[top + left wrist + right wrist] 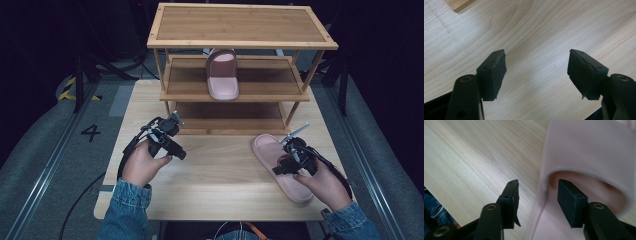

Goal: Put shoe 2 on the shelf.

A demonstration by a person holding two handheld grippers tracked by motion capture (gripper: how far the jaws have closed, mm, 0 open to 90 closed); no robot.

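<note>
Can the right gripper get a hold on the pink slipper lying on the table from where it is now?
Probably yes. The right gripper is open and already straddles the side edge of the pink slipper near its strap, one jaw outside on the table, one inside over the footbed. Nothing lies between.

— How do the hands sit?
— Both forearms in denim sleeves come in low. The left hand [141,167] tilts the left gripper [181,155] inward, jaws spread wide.
— And the other?
— The right gripper [280,167], in the right hand [325,186], points inward too, its jaws apart.
</note>
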